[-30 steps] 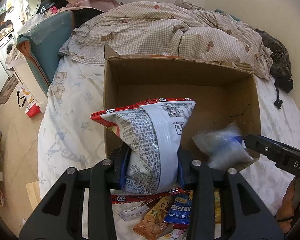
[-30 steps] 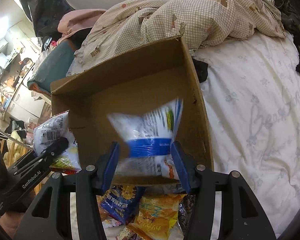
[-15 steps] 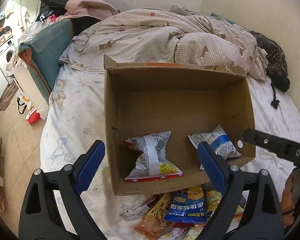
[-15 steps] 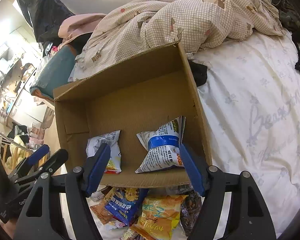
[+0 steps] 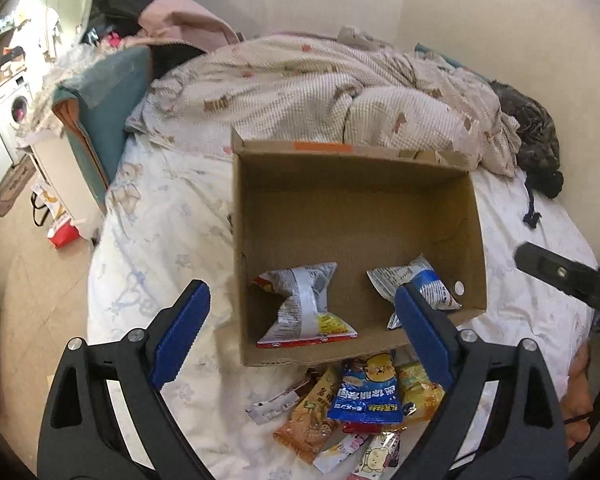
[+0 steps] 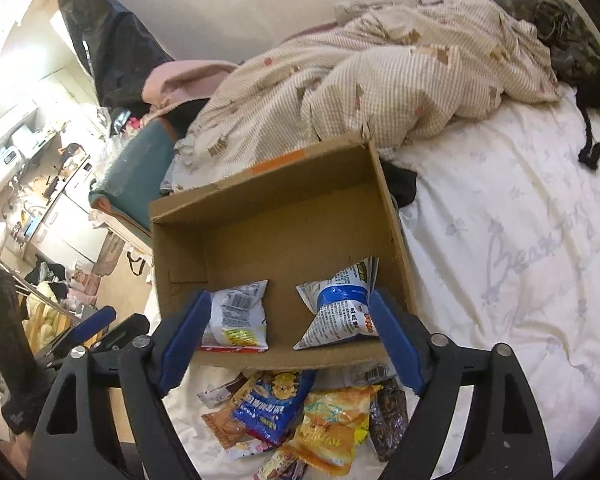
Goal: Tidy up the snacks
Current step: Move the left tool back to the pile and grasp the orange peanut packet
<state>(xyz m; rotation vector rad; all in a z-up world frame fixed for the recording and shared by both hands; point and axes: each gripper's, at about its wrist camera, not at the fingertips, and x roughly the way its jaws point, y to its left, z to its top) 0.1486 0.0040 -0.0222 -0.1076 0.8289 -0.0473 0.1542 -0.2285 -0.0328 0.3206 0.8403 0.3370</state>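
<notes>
Left wrist view: the left gripper (image 5: 300,336) hangs above the near edge of the box (image 5: 356,168) and points steeply down toward it, jaws wide apart with nothing between them. The blue pads (image 5: 180,336) stand at 8 and 4 o'clock of the picture. Inside the box, against the near wall, lie two bags: the red-edged bag (image 5: 304,308) at the left and the blue-band bag (image 5: 416,284) at the right, apart from each other. On the sheet (image 5: 160,240) just before the box, at 6 o'clock, is a pile of snacks (image 5: 356,408). The tip of the right gripper shows at 3 o'clock. In the right wrist view the right gripper (image 6: 288,340) also tilts down over the near wall of the box (image 6: 260,192), its jaws opening and holding nothing; both bags (image 6: 236,316) (image 6: 340,308) lie beyond the pads, and the pile (image 6: 300,412) is below them.
</notes>
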